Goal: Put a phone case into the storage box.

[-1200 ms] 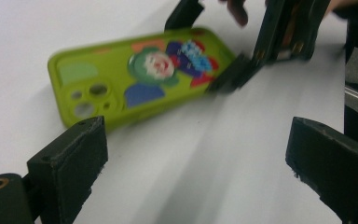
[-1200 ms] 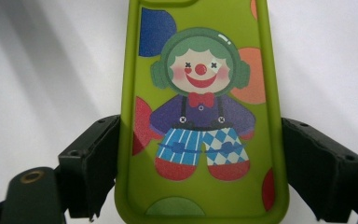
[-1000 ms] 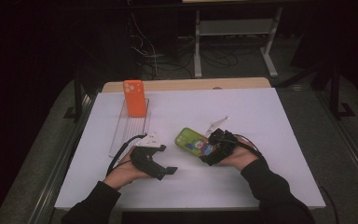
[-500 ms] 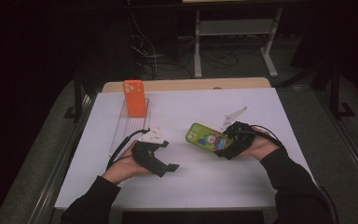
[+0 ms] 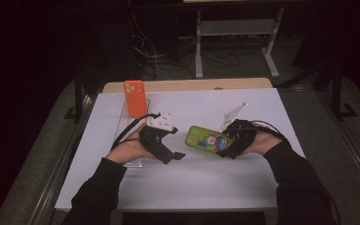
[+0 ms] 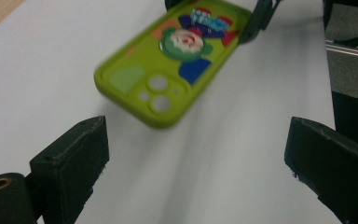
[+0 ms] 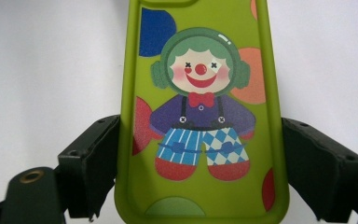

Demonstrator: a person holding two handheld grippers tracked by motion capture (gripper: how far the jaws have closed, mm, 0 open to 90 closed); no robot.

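The green phone case (image 5: 207, 138) sits between the jaws of our right gripper (image 5: 229, 146), which clamp it by its two long edges near the bottom end. In the right gripper view the case (image 7: 200, 116) fills the middle: a clown with green hair, a red nose, a red bow tie and blue chequered trousers is printed on its back, with coloured circles round it, and each black jaw presses flat against one long edge. We hold the case clear of the white table (image 5: 201, 178), its camera end pointing toward our left gripper (image 5: 171, 157).

Taking the case as our landmark, the left gripper hangs just beside its camera end, apart from it, with its jaws spread wide and nothing between them. In the left gripper view the case (image 6: 168, 70) lies ahead of the open jaws, slightly blurred, with the three camera cut-outs at the nearer end and the right gripper's jaws at the far end.

The orange phone case (image 5: 135, 98) stands upright well apart from the green one, beyond the left hand, on a clear stand (image 5: 130, 123). A small white triangular piece (image 5: 233, 114) stands on the table just behind the right gripper.
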